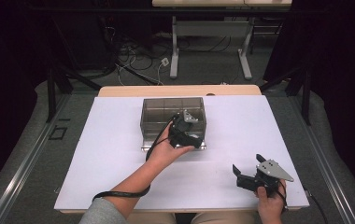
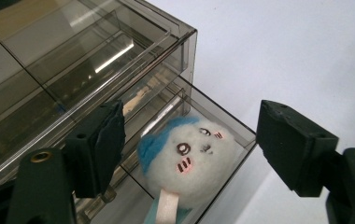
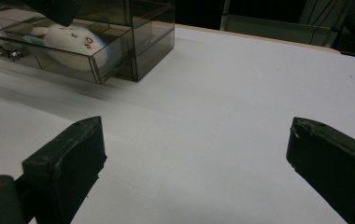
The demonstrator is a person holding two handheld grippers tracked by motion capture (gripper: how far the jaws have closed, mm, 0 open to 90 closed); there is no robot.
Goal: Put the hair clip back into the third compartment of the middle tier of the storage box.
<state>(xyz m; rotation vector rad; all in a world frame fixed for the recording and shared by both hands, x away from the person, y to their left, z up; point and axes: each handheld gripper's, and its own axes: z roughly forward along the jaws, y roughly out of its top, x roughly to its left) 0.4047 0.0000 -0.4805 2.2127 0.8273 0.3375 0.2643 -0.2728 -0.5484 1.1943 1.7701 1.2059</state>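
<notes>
The left hand-held gripper (image 2: 189, 149) stood part open above the plush toy (image 2: 189, 158) in the open drawer (image 2: 241, 135), gripping nothing. The right hand-held gripper (image 3: 194, 163) stood wide open and empty over the bench (image 3: 241, 93).

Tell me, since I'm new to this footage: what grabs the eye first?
A white round plush toy with a blue patch lies in the pulled-out drawer of the smoky clear plastic drawer box mid-table. The left gripper hovers open above it; the right gripper rests open near the table's front edge.

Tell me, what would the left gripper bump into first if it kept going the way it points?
Probably the plush toy lying in the open drawer; the left gripper points straight at it, fingers apart.
</notes>
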